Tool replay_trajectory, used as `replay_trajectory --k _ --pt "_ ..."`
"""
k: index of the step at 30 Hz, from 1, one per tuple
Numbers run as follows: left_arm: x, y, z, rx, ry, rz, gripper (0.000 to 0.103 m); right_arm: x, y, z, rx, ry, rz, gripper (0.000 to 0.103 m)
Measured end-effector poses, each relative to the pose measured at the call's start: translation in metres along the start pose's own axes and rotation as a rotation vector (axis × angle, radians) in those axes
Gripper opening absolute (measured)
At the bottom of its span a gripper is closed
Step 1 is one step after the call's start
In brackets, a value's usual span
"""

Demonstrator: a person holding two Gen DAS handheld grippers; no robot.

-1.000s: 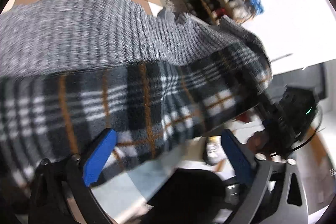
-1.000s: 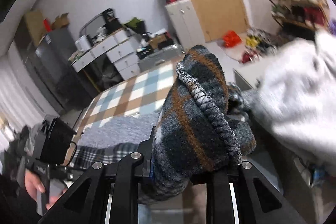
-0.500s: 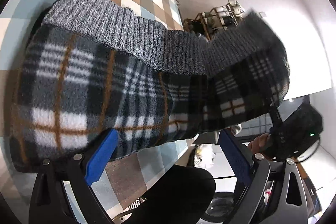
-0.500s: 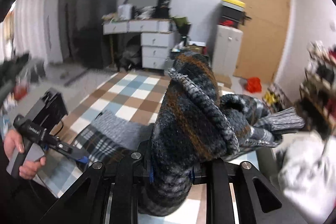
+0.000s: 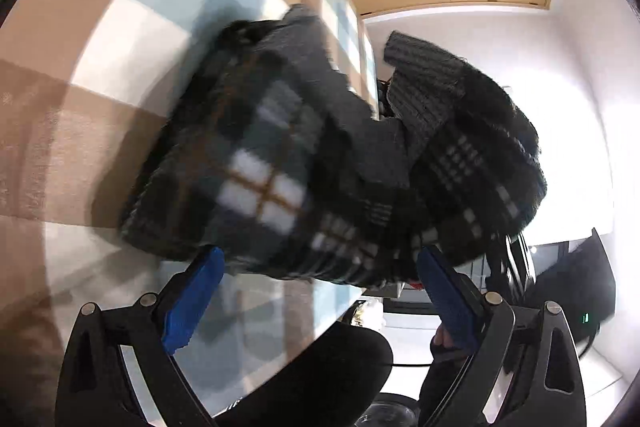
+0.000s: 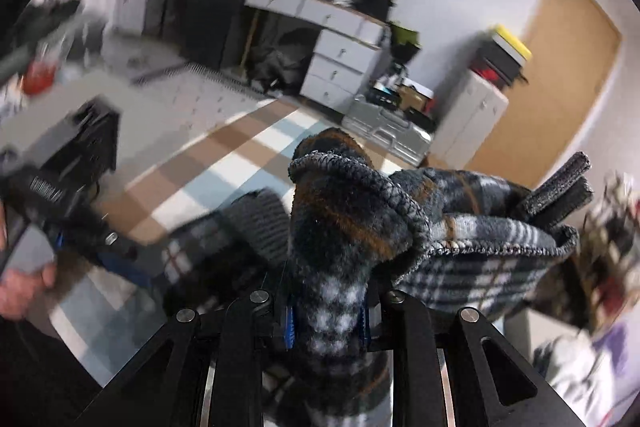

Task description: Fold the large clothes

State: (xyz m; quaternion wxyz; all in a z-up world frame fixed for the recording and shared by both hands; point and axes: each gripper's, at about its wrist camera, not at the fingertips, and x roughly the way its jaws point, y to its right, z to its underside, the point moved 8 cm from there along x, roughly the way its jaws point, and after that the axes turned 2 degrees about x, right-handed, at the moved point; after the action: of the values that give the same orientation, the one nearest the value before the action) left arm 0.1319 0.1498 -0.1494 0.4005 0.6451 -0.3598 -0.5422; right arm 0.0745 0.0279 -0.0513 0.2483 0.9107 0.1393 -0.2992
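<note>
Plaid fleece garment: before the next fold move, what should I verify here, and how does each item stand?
1. Right gripper clamped on the plaid fleece garment: ok, fabric bunched between its closed fingers.
2. Left gripper free to take a hold: ok, open, blue pads apart with the garment just ahead of them.
3. Garment flat on the checkered surface: not ok, it is bunched up and partly lifted.
4. Ribbed grey cuff tucked in: not ok, it sticks out.
5. Edges aligned: cannot tell, the views are blurred.
</note>
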Motion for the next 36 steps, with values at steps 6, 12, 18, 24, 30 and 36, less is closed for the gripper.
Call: replay_trajectory --k 6,12,18,24,30,36 --pt "0.027 -0.012 -0.001 -0.081 -0.064 0.044 0.095 0.01 -0.05 0.002 -0.154 0.017 -0.084 0.021" --pt "0.001 0.012 -0.005 -0.025 0.05 0.092 0.095 0.022 -0.073 0.001 -0.168 -0.02 -0.259 0.022" --pt "-0.03 0.016 -0.013 -0.056 0.147 0.22 0.095 0.036 -0.086 0.013 -0.194 -0.082 -0.423 0.022" --pt "-0.087 0.052 -0.021 0.028 0.275 0.261 0.095 0.053 -0.104 0.018 -0.241 -0.135 -0.483 0.022" --pt "-0.089 0.093 -0.028 0.2 0.186 -0.012 0.095 0.063 -0.135 0.037 -0.366 -0.104 -0.36 0.024" --pt "-0.047 0.151 -0.035 0.379 -0.042 -0.209 0.095 0.066 -0.138 0.04 -0.379 -0.079 -0.304 0.024"
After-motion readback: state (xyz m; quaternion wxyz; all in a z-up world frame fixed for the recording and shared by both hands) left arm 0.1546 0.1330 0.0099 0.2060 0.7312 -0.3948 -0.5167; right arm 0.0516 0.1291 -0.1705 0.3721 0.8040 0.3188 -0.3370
